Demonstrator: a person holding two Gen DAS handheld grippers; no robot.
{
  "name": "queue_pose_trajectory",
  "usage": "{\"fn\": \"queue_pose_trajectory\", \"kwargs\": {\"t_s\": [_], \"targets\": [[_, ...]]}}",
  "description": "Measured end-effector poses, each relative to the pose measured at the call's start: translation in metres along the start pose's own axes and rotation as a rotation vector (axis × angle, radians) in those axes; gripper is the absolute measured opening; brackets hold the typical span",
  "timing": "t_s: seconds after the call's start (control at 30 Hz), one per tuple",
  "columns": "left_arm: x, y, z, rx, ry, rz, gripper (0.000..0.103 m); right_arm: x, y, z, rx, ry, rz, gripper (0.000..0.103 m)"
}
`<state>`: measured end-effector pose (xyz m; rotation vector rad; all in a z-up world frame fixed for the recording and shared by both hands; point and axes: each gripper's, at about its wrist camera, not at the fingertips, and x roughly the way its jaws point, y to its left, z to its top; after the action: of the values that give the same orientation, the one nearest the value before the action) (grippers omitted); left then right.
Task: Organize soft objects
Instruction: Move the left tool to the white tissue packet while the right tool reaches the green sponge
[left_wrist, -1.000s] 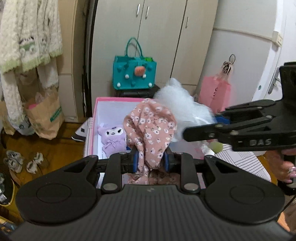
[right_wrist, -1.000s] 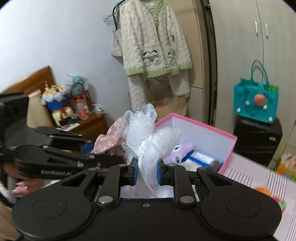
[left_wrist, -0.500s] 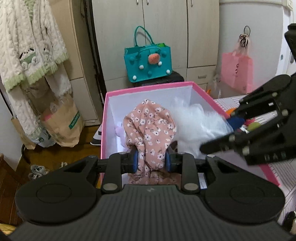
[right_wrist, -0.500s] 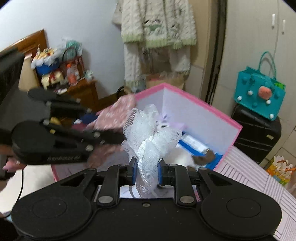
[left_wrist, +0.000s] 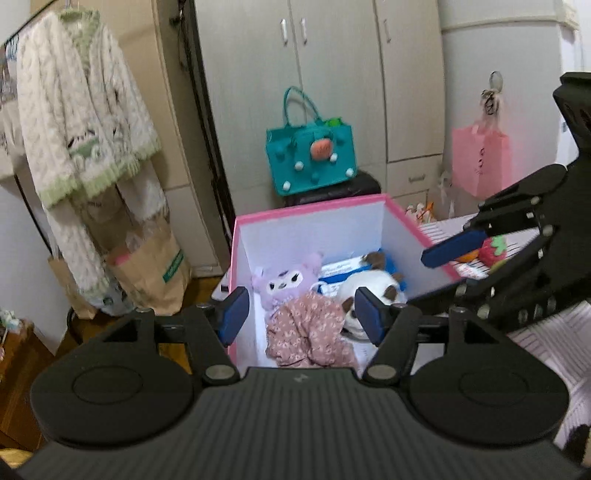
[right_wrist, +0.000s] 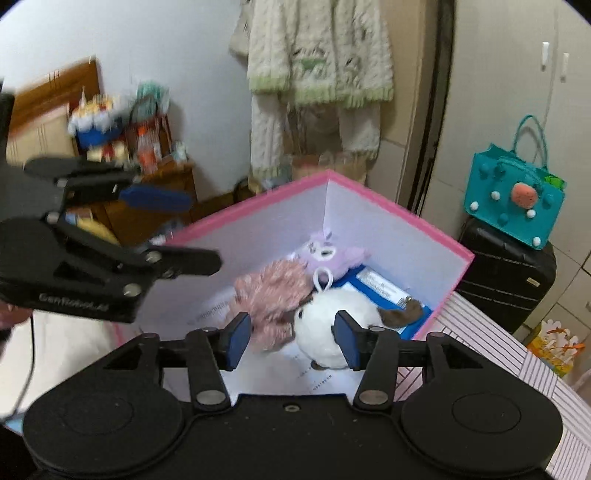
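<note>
Both jaws opening, empty, crumpled floral cloth (left_wrist: 310, 332), fluffy plush (right_wrist: 325, 325), pink box (left_wrist: 314, 211)

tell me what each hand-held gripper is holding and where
Nothing. Both the left hand-held gripper and the right hand-held gripper are opening, jaws empty, above the pink box.

Desk (right_wrist: 491, 332) covered by pink-striped cloth; pink box (left_wrist: 402, 218) set on it, strawberry toy (left_wrist: 493, 251) beside the box.
</note>
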<state>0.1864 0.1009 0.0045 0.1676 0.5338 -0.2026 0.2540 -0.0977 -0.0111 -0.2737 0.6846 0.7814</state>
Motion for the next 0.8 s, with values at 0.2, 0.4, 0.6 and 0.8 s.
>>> {"fn": "queue_pose_trajectory", "kwargs": {"t_s": [0.2, 0.4, 0.6, 0.8], "targets": [[-0.039, -0.002, 0.016, -0.037, 0.036, -0.153, 0.063, -0.058, -0.004, -0.009, 0.063, -0.071, -0.001, 0.056], [-0.054, -0.009, 0.024, -0.131, 0.189, -0.392, 0.063, -0.119, -0.015, -0.039, 0.140, -0.107, -0.031, 0.057], [-0.058, -0.061, 0.017, -0.041, 0.239, -0.496, 0.064, -0.162, -0.026, -0.083, 0.193, -0.120, -0.088, 0.060], [-0.059, -0.117, 0.011, 0.068, 0.239, -0.613, 0.064, -0.183, -0.037, -0.126, 0.240, -0.134, -0.145, 0.060]]}}
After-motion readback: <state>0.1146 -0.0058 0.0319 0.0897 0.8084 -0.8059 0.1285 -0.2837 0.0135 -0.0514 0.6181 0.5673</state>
